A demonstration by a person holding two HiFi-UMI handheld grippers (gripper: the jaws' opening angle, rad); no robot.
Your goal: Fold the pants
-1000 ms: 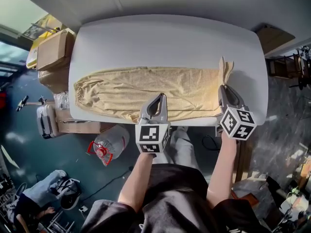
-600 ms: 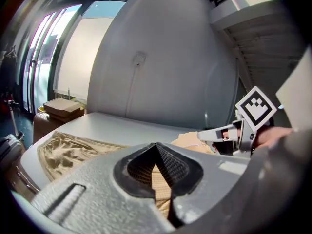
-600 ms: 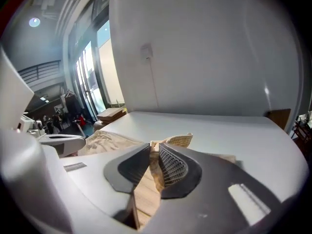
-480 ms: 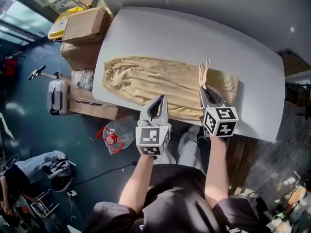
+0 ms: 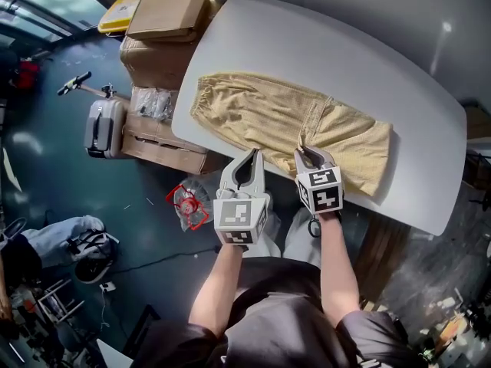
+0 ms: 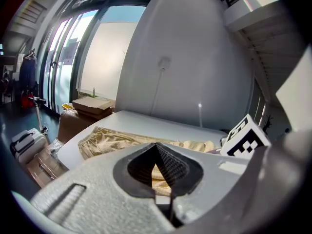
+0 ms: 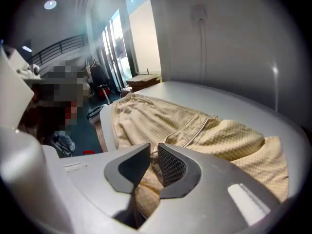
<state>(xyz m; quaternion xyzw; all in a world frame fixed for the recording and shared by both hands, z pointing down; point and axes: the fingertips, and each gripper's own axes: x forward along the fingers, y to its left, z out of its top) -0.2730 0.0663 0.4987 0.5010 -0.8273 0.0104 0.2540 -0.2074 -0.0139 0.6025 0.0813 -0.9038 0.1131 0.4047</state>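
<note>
White rounded-corner table (image 5: 368, 60) against a pale wall, dark floor all round. Seen from above, the person stands at its near edge.

Right gripper (image 7: 154, 147) — the dark ribbed pads (image 7: 171, 165) sit almost together with a bunch of cloth squeezed between them. They are clamped on the pale yellow, waffle-textured cloth pants (image 5: 261, 110) at the near edge, where a pale drawstring (image 5: 307, 127) and its hem cross the cloth. The gripper tilts down toward the table, marker cube toward the person, bare forearm behind it.

Left gripper (image 5: 251, 153) — jaw tips closed together in its own view, with yellow cloth showing through the small opening behind them. The tips sit at the near edge of the pants, just left of the right gripper. Cannot tell whether they nip the cloth.

The pants lie flat on the table, slantwise along its near side. Right of the drawstring line the cloth is wider and looks doubled, one layer lying over another. Left of it a single narrower length runs to a gathered end close to the table's left edge.

On the floor past that left end: stacked brown cardboard boxes (image 5: 165, 14), with a grey hard-shell suitcase (image 5: 103, 129) beside them. A clear plastic water jug with a red handle (image 5: 188, 203) lies below the near edge, beside the left gripper's cube.
</note>
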